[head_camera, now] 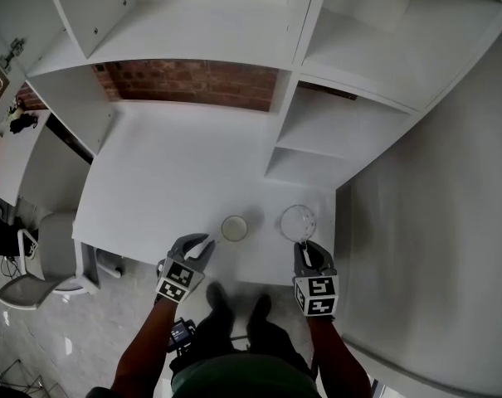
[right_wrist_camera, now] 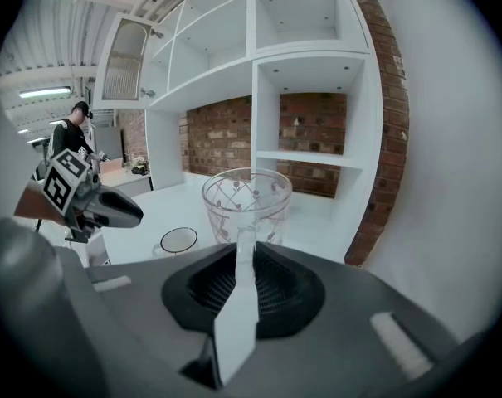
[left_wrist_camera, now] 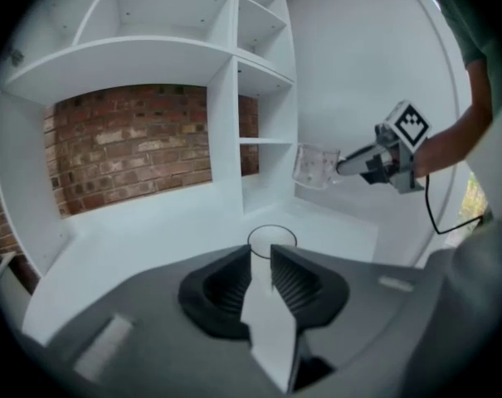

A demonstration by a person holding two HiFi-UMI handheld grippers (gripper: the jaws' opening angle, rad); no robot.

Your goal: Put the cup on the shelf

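My right gripper is shut on the near rim of a clear glass cup with a pink pattern, which hangs upright above the white desk. In the left gripper view the glass cup floats in front of the shelf unit. A small white cup with a dark rim stands on the desk near its front edge. My left gripper is open, just short of this small cup, with nothing between its fingers.
White shelf compartments rise at the desk's right, with a brick wall behind the desk. A grey chair stands at the left. A person stands far off in the right gripper view.
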